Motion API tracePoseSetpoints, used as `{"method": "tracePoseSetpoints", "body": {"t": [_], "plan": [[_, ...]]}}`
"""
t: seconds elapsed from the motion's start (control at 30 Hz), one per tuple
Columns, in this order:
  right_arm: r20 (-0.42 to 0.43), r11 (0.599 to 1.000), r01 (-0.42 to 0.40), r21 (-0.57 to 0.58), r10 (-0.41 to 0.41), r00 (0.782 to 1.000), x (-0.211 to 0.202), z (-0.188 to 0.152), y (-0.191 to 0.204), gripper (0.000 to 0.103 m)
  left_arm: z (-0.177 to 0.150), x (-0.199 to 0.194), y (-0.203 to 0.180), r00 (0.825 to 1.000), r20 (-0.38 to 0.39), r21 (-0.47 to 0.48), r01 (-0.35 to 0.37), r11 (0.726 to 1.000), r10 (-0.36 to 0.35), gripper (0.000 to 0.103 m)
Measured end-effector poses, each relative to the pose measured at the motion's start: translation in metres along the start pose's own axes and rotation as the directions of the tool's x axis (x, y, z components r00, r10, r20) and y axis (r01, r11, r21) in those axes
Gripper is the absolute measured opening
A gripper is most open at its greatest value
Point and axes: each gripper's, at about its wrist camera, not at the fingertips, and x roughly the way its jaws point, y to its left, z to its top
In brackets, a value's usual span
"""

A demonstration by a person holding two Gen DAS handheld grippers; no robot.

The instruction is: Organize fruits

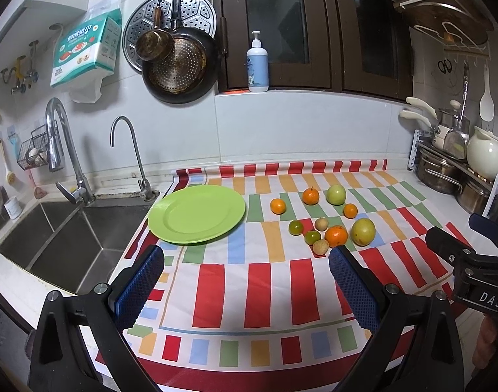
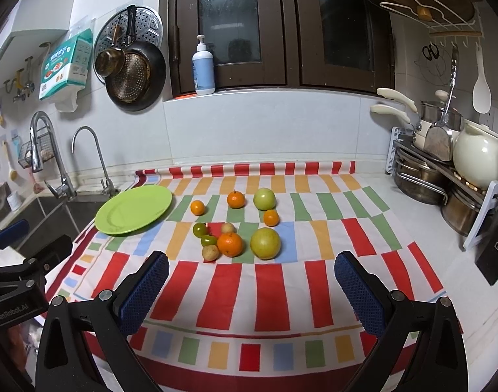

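Observation:
A green plate (image 1: 170, 225) (image 2: 118, 219) lies bare on the striped cloth beside the sink. To its right several fruits are scattered: oranges such as the large one (image 1: 335, 236) (image 2: 229, 244), a green apple (image 1: 335, 194) (image 2: 264, 199), a yellow-green round fruit (image 1: 363, 232) (image 2: 265, 243), two small green citrus (image 1: 295, 227) (image 2: 199, 229), and small tan fruits (image 1: 320, 247) (image 2: 210, 252). My left gripper (image 1: 245, 261) hovers open, short of the plate and fruits. Just in front of the fruit cluster, my right gripper (image 2: 251, 266) is open with nothing between its fingers.
A steel sink (image 1: 62, 238) with two faucets lies left of the plate. Pots and a cream jug (image 2: 477, 160) on a rack stand at the right. Pans hang on the back wall, and a soap bottle (image 1: 257, 65) stands on the window sill.

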Motion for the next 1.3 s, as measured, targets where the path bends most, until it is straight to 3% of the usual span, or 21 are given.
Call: {"method": "tracePoseSetpoints", "body": {"t": [0.7,1.07,1.3], "plan": [[-0.013,1.000,0.009,-0.004,-0.009,1.000,0.012,-0.002,-0.004,0.102,0.002,0.016,-0.008,0.999,0.003,0.018,0.037,0.999,-0.037,0.102],[-0.042,1.000,0.008,-0.020,-0.008,0.999,0.043,0.002,-0.010,0.102,0.004,0.055,-0.024,0.992,-0.029,0.081,0.122,0.989,-0.120,0.087],[-0.091,1.000,0.005,-0.021,-0.007,0.996,0.074,0.000,-0.017,0.096,0.003,0.083,-0.040,0.984,-0.070,0.131,0.173,0.976,-0.165,0.075]]}}
